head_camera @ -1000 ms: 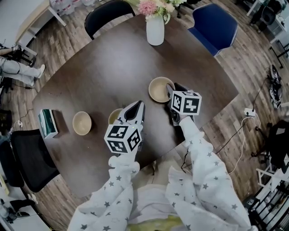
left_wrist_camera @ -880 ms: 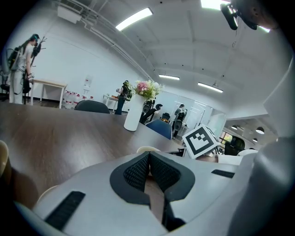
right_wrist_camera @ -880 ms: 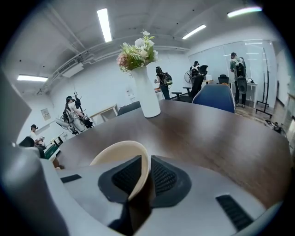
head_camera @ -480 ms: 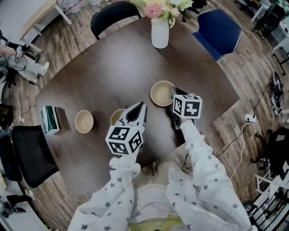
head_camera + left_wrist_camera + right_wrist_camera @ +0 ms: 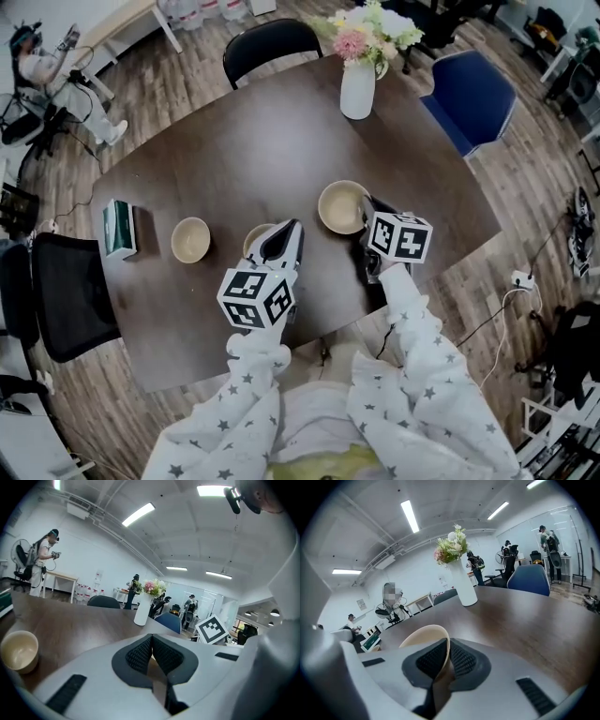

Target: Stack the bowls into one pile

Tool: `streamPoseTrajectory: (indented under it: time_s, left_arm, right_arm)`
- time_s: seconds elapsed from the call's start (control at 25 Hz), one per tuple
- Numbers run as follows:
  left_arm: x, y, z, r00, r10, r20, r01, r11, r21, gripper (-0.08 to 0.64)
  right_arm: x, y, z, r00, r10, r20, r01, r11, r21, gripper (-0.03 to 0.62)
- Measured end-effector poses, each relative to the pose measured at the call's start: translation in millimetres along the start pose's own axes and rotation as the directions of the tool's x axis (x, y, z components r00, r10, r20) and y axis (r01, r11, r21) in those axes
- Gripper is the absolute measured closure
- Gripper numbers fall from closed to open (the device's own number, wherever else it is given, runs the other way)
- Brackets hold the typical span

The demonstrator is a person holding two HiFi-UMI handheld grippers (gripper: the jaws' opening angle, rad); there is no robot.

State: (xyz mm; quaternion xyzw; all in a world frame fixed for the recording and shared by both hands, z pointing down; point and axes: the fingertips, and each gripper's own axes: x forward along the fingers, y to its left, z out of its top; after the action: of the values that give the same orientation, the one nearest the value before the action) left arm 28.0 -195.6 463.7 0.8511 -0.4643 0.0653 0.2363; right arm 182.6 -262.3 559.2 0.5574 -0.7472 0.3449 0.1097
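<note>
1. While you hold both tongs over the table (image 5: 234,141), take the vase (image 5: 357,89) of flowers at its far edge as your reference.
2. Check the right gripper (image 5: 364,208). Its jaws have just been closing, and the rim of the large bowl (image 5: 337,208) stands between them. The pads press on that thin wall from inside and outside.
3. Locate the large bowl on your side of the vase, well apart from it. It is the bowl nearest the vase.
4. Check the left gripper (image 5: 287,231). Its jaws are drawn together on a pale strip of bowl wall, so it grips the middle bowl (image 5: 252,238).
5. Locate the middle bowl farther from the vase than the large bowl. In the head view it lies to the left of the large bowl, and the left gripper hides most of it.
6. Note that the two gripped bowls are apart. Neither sits inside the other.
7. Locate the free bowl (image 5: 190,240) farther again from the vase, beyond the middle bowl. It stands upright on the table with nothing touching it.
8. Note the green box (image 5: 119,228) just past the free bowl, farthest from the vase and close to the table edge.
9. Do not rely on these views to judge whether either gripped bowl is clear of the table surface. That cannot be told.
</note>
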Motion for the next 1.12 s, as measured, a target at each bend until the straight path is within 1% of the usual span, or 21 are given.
streamPoseTrajectory:
  time_s: [0.2,0.32,0.48,0.76,0.96,1.12]
  left_arm:
    - [-20.6,2.7,12.5,0.998,0.043,0.056,-0.043,0.999,0.005,0.535]
    - [-34.3,10.2,19.7,0.995,0.065,0.082,-0.065,0.998,0.005,0.535]
    - [-51.4,21.8,21.0,0.989,0.109,0.1,-0.109,0.994,-0.01,0.535]
    - [-83.3,45.4,15.1,0.98,0.173,0.099,-0.17,0.985,-0.032,0.535]
    - [-100.6,67.0,6.0,0.974,0.211,0.08,-0.207,0.977,-0.051,0.535]
    - [-112.8,80.3,-2.1,0.972,0.227,0.065,-0.223,0.973,-0.065,0.534]
  right_arm:
    - [-6.7,26.2,13.4,0.995,0.089,0.033,-0.089,0.996,-0.01,0.557]
    - [-5.8,49.6,15.7,0.989,0.142,0.038,-0.142,0.99,-0.016,0.557]
    - [-5.0,76.3,15.6,0.981,0.194,0.026,-0.193,0.98,-0.046,0.557]
    - [-1.7,117.6,4.4,0.962,0.273,-0.009,-0.273,0.96,-0.065,0.557]
    - [5.1,144.0,-8.1,0.952,0.305,-0.035,-0.307,0.948,-0.084,0.555]
    - [12.3,162.7,-28.9,0.945,0.317,-0.082,-0.324,0.942,-0.089,0.557]
